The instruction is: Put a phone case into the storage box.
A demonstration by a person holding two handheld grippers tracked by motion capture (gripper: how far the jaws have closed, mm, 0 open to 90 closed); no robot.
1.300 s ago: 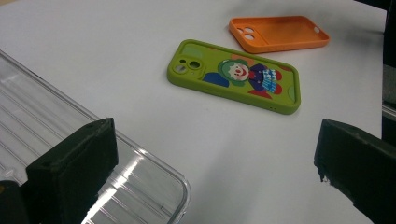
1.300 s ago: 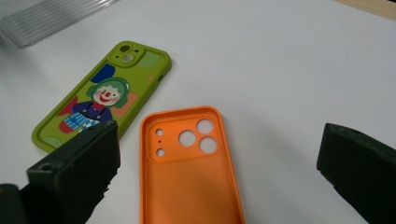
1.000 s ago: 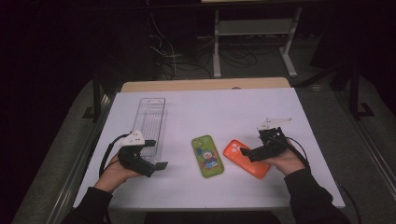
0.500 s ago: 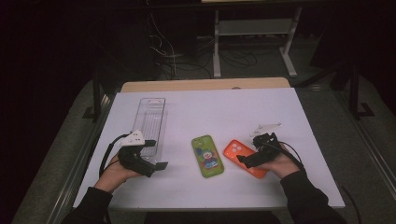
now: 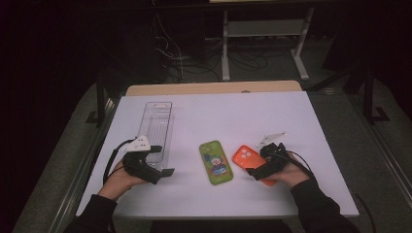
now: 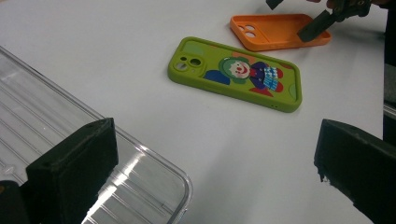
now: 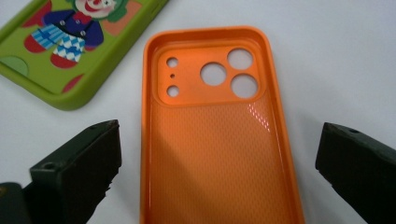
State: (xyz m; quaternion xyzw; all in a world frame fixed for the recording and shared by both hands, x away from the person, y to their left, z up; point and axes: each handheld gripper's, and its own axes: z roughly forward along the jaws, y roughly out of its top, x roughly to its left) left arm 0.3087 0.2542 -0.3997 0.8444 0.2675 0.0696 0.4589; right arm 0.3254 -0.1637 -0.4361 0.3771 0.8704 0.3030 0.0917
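An orange phone case [image 5: 248,160] [image 7: 215,140] [image 6: 275,31] lies hollow side up on the white table. My right gripper [image 5: 260,166] [image 7: 219,163] hovers open over its near half, one jaw on each side of it. Left of it lies a green phone case [image 5: 216,161] [image 6: 236,72] [image 7: 70,42] with a clown picture facing up. My left gripper [image 5: 162,160] [image 6: 212,172] stays open at the table's left, by the near end of a clear plastic tray [image 5: 156,128] [image 6: 56,135], pointing toward the green case.
The white table [image 5: 228,116] has bare room at the back and at the right. Its near edge runs just below both hands. Beyond the far edge are a wooden strip, cables and a metal stand [image 5: 262,34] on the dark floor.
My right gripper has moved toward the person and slightly left, along the orange case to its near half. The left gripper, the green case and the tray have stayed put.
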